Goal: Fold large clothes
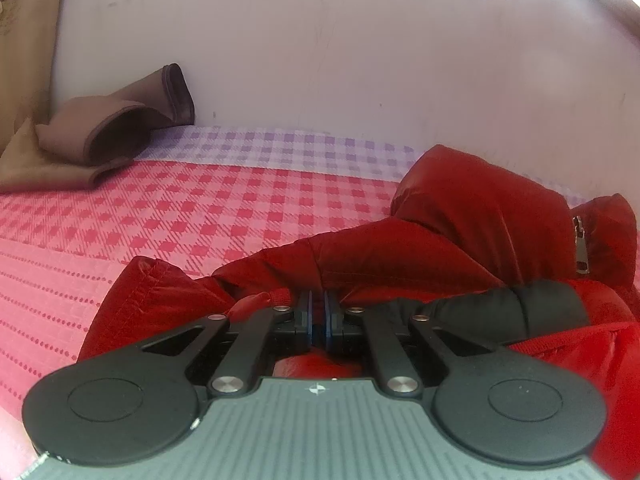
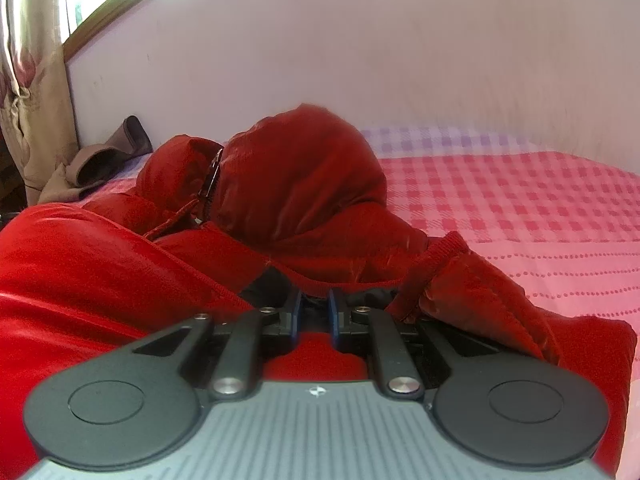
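Observation:
A red padded hooded jacket (image 1: 440, 240) lies bunched on a pink checked bed sheet (image 1: 160, 208). Its hood (image 2: 296, 168) stands up behind the body, with a zipper (image 1: 580, 248) showing beside it. A black lining part (image 1: 512, 312) shows by the left gripper. My left gripper (image 1: 319, 304) is shut on a red hem fold of the jacket. My right gripper (image 2: 314, 312) is nearly shut on the jacket's ribbed red hem (image 2: 360, 284) and black lining, with a small gap between the pads.
A brown folded cloth (image 1: 116, 132) lies at the back left of the bed against the white wall (image 1: 360, 60). A beige curtain (image 2: 36, 100) hangs at the left, beside a window frame (image 2: 108, 8). The sheet extends to the right of the jacket (image 2: 540, 208).

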A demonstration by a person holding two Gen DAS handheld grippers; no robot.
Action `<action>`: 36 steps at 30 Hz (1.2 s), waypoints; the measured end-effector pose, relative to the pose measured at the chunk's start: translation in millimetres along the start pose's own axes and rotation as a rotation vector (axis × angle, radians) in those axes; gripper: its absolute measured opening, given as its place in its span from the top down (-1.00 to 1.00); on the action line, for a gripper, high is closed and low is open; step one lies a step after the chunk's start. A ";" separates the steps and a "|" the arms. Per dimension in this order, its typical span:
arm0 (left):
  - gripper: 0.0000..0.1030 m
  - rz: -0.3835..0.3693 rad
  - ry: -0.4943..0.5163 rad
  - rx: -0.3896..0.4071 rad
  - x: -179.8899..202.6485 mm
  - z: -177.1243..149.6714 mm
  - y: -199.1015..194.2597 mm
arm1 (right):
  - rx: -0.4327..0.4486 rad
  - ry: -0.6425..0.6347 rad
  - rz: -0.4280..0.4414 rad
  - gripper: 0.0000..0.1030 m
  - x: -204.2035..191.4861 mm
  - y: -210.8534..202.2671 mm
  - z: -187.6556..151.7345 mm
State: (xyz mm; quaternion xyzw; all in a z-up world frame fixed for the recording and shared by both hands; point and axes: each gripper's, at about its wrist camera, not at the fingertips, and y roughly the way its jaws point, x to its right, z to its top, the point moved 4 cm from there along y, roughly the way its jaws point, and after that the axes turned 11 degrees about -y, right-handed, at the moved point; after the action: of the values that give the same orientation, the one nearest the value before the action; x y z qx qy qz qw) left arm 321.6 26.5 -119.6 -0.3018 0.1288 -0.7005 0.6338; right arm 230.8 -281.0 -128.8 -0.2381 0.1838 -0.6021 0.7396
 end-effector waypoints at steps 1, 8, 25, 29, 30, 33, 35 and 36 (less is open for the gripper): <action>0.78 0.002 0.002 0.000 0.1 -0.2 0.5 | -0.002 -0.005 -0.007 0.78 -0.7 0.1 0.1; 0.78 -0.003 -0.007 -0.011 -2.7 -0.1 2.9 | -0.014 -0.021 -0.020 0.78 -3.1 0.9 0.8; 0.78 -0.020 -0.018 -0.016 -3.4 -0.2 2.6 | -0.018 -0.020 -0.020 0.78 -3.4 0.9 1.0; 0.78 -0.014 -0.015 -0.015 -2.0 -1.0 2.2 | -0.018 -0.019 -0.021 0.77 -4.0 0.7 0.5; 0.78 -0.013 -0.014 -0.015 -1.9 -1.0 2.3 | -0.017 -0.019 -0.021 0.77 -4.1 0.4 0.5; 0.78 -0.007 -0.006 -0.013 -2.3 -1.0 2.0 | -0.017 -0.017 -0.022 0.77 -4.1 0.2 0.4; 0.78 -0.007 0.001 -0.012 -2.7 -1.1 1.8 | -0.016 -0.019 -0.024 0.77 -5.0 -0.3 0.3; 0.78 -0.006 0.004 -0.011 -2.5 -1.1 1.7 | -0.016 -0.019 -0.025 0.77 -5.0 -0.4 0.3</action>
State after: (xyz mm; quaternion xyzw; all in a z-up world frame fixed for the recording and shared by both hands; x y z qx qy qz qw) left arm 322.4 28.3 -122.1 -0.3043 0.1330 -0.7021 0.6299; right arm 229.6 -276.1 -128.4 -0.2517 0.1787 -0.6076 0.7318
